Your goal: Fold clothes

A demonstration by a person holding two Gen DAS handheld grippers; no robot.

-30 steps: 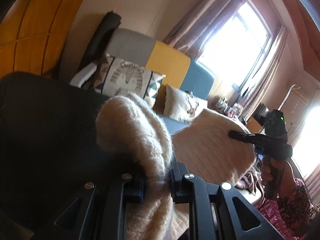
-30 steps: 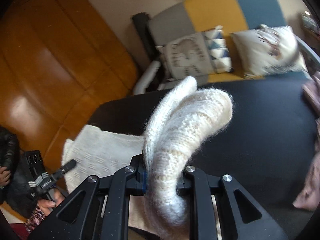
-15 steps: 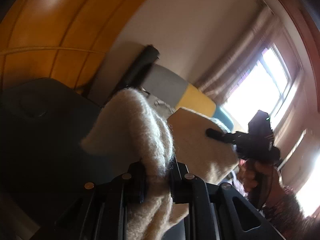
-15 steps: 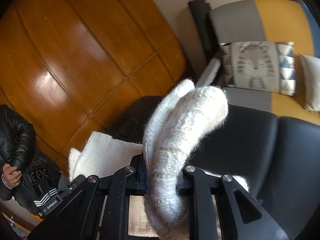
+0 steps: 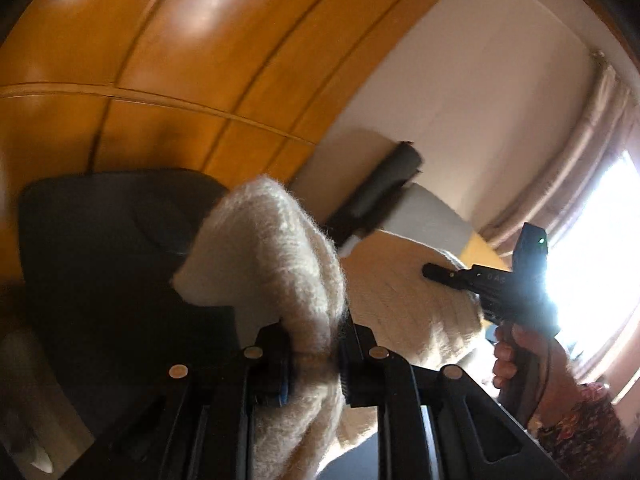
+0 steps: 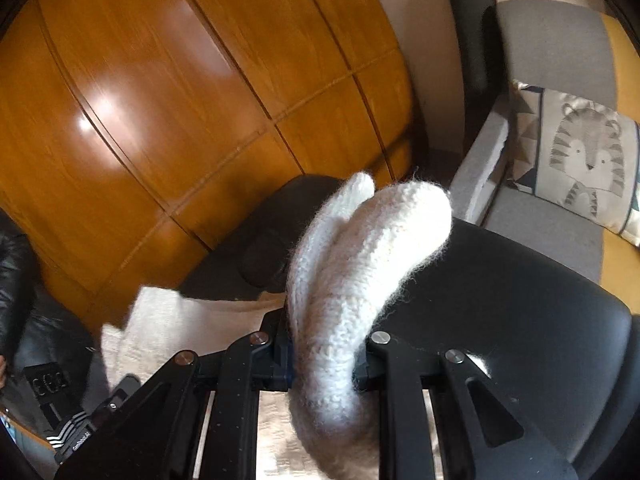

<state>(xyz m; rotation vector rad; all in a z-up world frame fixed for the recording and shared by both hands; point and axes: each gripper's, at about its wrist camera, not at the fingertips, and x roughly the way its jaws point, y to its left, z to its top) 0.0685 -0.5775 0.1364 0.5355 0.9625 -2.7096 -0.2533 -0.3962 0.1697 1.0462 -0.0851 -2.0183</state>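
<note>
A cream knitted sweater (image 5: 280,264) is held up in the air between both grippers. My left gripper (image 5: 314,356) is shut on a bunched fold of it. In the left wrist view the cloth stretches right to my right gripper (image 5: 436,272), held in a hand. In the right wrist view my right gripper (image 6: 326,356) is shut on another thick fold of the sweater (image 6: 360,248). The rest of the sweater hangs down to the left (image 6: 160,320). My left gripper (image 6: 116,396) shows dimly at the lower left there.
A black padded surface (image 6: 520,300) lies below the sweater. A wooden wardrobe (image 6: 180,100) stands behind. A grey and yellow sofa (image 6: 560,40) with a tiger cushion (image 6: 580,152) is at the right. A bright window (image 5: 592,240) with curtains is beyond my right gripper.
Both grippers have lifted and tilted upward with the sweater. The views have swung from the sofa toward the wardrobe and wall. Both stay shut on the sweater.
</note>
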